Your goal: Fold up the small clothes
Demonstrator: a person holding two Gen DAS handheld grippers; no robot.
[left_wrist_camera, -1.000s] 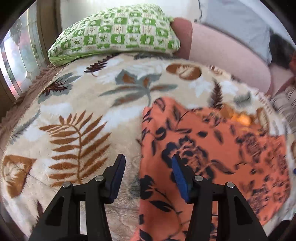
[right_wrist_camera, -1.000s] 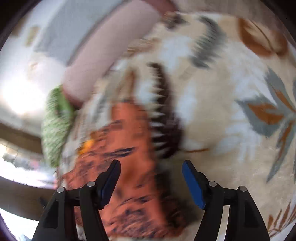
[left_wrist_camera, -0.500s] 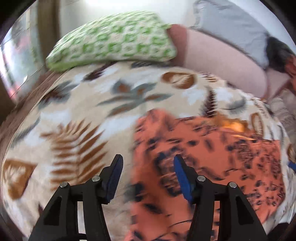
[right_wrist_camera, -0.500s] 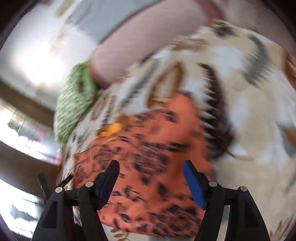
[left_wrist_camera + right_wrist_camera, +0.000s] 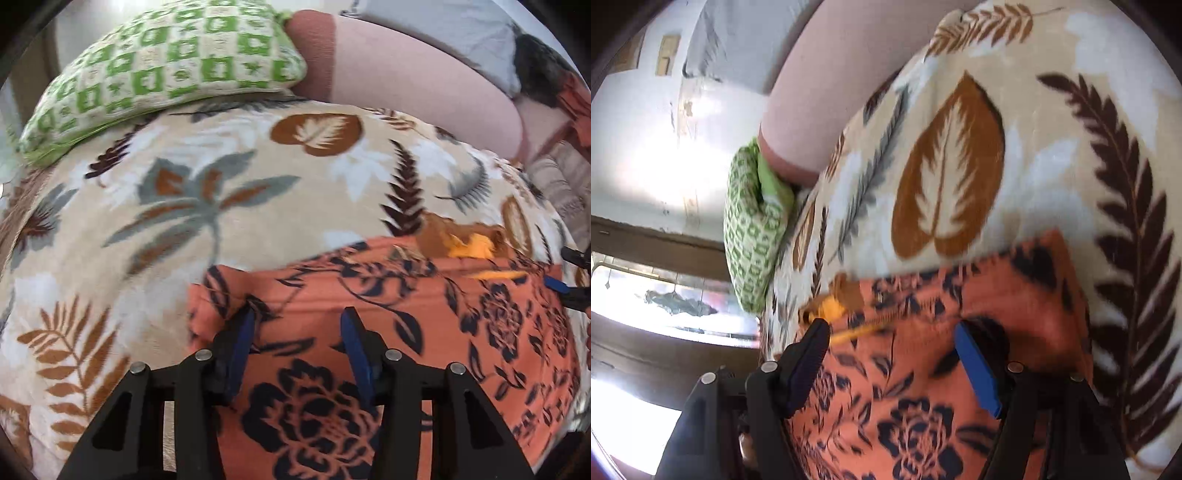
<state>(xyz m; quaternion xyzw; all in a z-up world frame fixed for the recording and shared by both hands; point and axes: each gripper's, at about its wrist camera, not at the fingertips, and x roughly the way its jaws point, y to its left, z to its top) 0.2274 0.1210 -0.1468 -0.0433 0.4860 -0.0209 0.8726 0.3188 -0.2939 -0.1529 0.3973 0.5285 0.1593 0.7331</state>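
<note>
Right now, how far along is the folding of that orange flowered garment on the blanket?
Barely begun. Done: the orange garment lies spread fairly flat on the leaf-print blanket, with no fold visible. In hand: both claws sit open over it, the left claw near one edge, its jaws just closing a little, the right claw near the yellow trim; neither has gripped cloth. Left: grasp and make every fold.

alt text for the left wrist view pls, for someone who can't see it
The left claw, open, sits low over an orange garment with a dark floral print, spread on a beige leaf-patterned blanket; its jaws have just been closing, not yet pinching the cloth. A green checked pillow lies at the blanket's far edge. The right claw's tip shows at the right edge.
</note>
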